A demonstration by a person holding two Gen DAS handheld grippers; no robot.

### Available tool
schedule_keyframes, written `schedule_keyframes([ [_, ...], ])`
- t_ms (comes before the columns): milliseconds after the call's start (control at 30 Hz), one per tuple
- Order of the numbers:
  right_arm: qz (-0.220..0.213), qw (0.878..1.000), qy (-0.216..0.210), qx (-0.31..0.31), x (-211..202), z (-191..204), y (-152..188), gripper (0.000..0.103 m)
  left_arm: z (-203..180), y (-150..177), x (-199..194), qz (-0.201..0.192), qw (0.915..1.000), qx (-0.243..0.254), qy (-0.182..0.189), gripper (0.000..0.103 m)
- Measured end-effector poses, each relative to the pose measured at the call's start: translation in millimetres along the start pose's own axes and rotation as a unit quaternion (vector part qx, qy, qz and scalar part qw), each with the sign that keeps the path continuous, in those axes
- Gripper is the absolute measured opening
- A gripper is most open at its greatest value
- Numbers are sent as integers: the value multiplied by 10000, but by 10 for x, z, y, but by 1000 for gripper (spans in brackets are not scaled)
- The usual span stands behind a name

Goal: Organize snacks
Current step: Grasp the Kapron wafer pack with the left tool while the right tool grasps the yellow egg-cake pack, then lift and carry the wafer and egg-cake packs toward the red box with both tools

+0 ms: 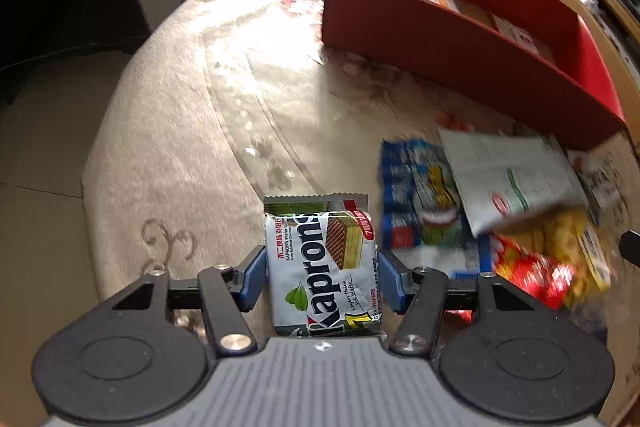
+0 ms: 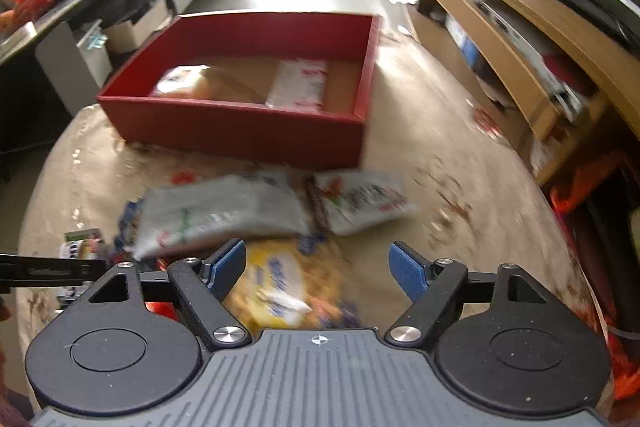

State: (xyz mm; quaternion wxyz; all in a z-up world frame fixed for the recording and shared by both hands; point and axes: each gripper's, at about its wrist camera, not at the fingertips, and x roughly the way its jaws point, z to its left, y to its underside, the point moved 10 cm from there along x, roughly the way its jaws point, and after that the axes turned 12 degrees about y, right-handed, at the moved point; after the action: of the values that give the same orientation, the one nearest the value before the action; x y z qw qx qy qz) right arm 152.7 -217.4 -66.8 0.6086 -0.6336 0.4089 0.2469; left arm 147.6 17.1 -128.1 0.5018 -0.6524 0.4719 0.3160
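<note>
The wafer pack (image 1: 322, 267) says "Kaprons" in big letters. Smaller words on it read "KAPRONS Wafer" and "WAFERS". The words on the other snack bags are too blurry to read in both views.

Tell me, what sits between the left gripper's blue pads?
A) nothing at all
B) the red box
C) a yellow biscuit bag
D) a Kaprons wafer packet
D: in the left wrist view, the Kaprons wafer packet sits between the left gripper's blue pads.
</note>
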Motion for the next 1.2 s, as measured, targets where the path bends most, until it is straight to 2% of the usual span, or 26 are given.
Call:
schedule_keyframes([
  [167,296,9992,39,268,75,-202,198,84,-112,105,-63,83,9995,172,249,54],
  [267,407,9981,-215,399,96,-130,205,84,-180,143,-71,126,9991,231,323,54],
  [433,410,9987,-312,-39,151,152,168,88,-242,173,-69,184,9986,353,341,54],
  [567,706,9967,-272,-307,354,307,244,92,-217,160,-45,221,9985,351,369,55],
  [700,860,9949,-167,-502,504,392,312,94,-185,133,-1,242,9984,385,337,55],
  [967,883,9951,-159,-410,588,380,270,99,-195,86,29,178,9983,490,273,64],
  [1067,910,9951,-129,-368,618,361,276,103,-166,88,49,152,9980,605,70,69],
  [1200,876,9956,-122,-314,634,366,286,103,-156,97,55,93,9975,693,-11,68],
])
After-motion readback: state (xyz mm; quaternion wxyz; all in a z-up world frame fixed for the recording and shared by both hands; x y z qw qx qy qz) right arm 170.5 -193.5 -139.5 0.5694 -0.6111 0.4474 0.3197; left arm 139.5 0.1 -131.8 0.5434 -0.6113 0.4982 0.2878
